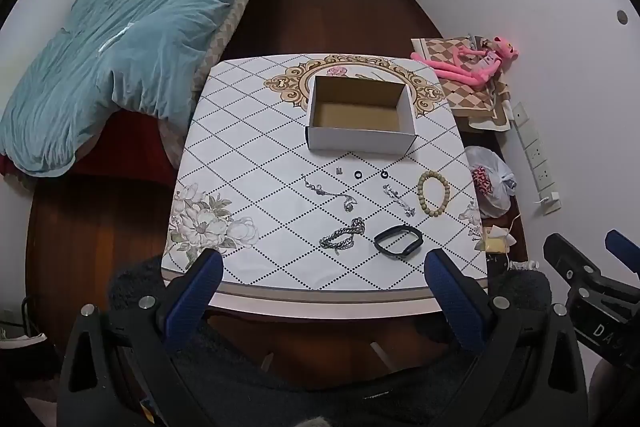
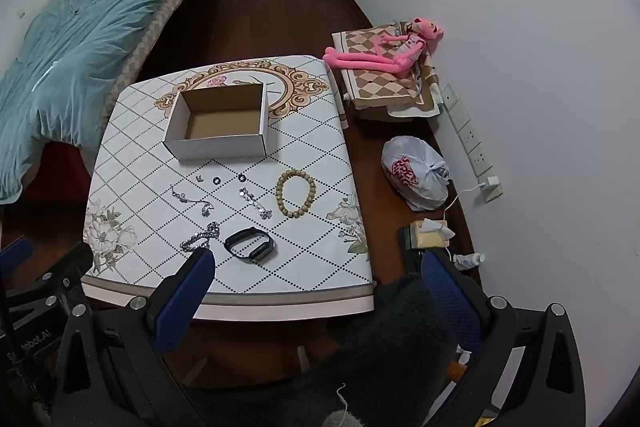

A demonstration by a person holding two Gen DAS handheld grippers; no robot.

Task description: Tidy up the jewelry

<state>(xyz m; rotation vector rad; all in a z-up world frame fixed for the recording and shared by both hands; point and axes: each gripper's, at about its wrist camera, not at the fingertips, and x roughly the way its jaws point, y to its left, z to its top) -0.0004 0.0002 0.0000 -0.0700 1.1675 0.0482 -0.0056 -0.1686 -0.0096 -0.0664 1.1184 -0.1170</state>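
An open empty cardboard box (image 1: pixel 360 143) (image 2: pixel 218 147) stands on the table (image 1: pixel 248 155) (image 2: pixel 320 251). In front of it lie a beige bead bracelet (image 1: pixel 434 194) (image 2: pixel 296 193), a black wristband (image 1: pixel 399 242) (image 2: pixel 250 243), a braided silver bracelet (image 1: pixel 343 238) (image 2: pixel 200 237), two silver chains (image 1: pixel 330 191) (image 1: pixel 398 201), two small black rings (image 1: pixel 357 173) (image 1: pixel 384 174) and a tiny metal piece (image 1: pixel 340 171). My left gripper (image 1: pixel 324 267) is open and empty, above the table's near edge. My right gripper (image 2: pixel 320 267) is open and empty, near the table's front right corner.
A bed with a teal duvet (image 1: pixel 120 47) is left of the table. A pink plush toy (image 2: pixel 384 51) lies on a checkered cloth at the right. A white plastic bag (image 2: pixel 416 173), a power strip (image 2: pixel 472 143) and small items sit on the floor by the wall.
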